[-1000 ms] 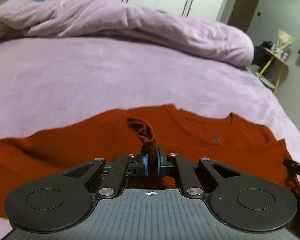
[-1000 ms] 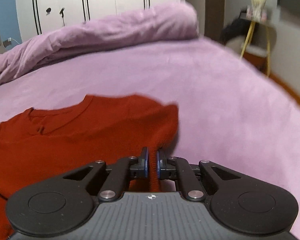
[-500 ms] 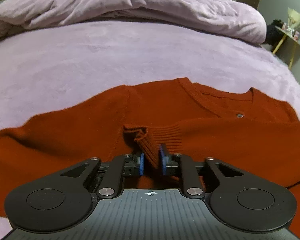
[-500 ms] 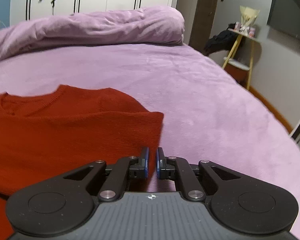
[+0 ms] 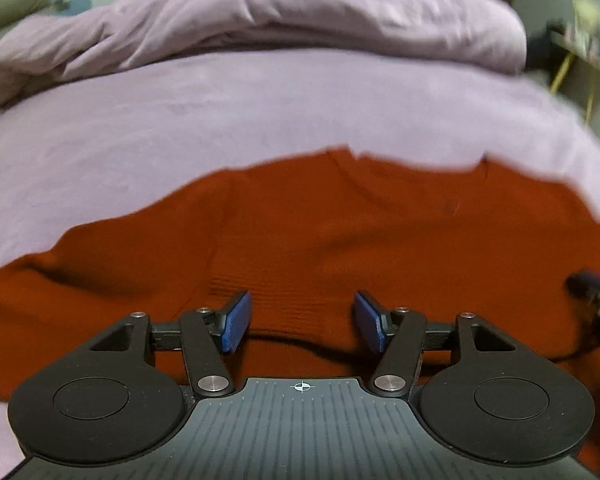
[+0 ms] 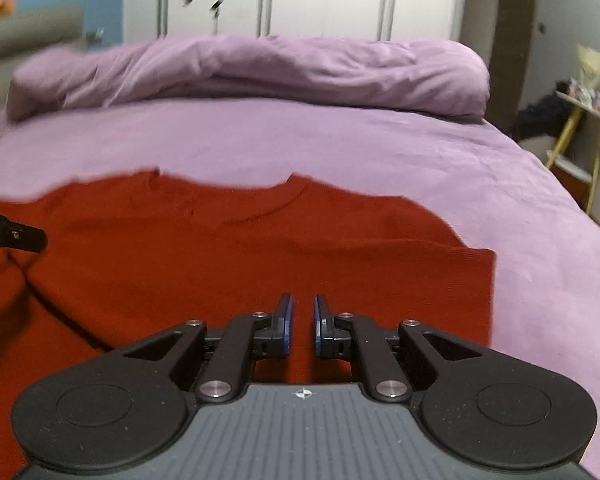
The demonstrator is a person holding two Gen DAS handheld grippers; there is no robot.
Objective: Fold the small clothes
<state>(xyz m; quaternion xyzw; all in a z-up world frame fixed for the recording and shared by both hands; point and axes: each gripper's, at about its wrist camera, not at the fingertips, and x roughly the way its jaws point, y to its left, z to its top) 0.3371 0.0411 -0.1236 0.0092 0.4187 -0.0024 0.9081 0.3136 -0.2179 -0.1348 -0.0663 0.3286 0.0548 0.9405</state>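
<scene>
A rust-red knit sweater (image 5: 340, 232) lies flat on the purple bed, neckline away from me, with a folded layer across its near part. It also shows in the right wrist view (image 6: 220, 256). My left gripper (image 5: 302, 322) is open and empty just above the sweater's ribbed edge. My right gripper (image 6: 302, 326) has its jaws close together with a narrow gap and holds nothing, over the sweater's right part. Each gripper's tip shows at the edge of the other's view.
The sweater rests on a purple bedsheet (image 6: 380, 152). A bunched purple duvet (image 5: 260, 28) lies along the far side of the bed. White wardrobes (image 6: 320, 0) stand behind. A yellow-legged side table (image 6: 580, 128) stands off the bed's right edge.
My left gripper has opened and let go of the ribbed cuff, which now lies flat on the sweater. My right gripper let go of its edge earlier and moved left over the sweater.
</scene>
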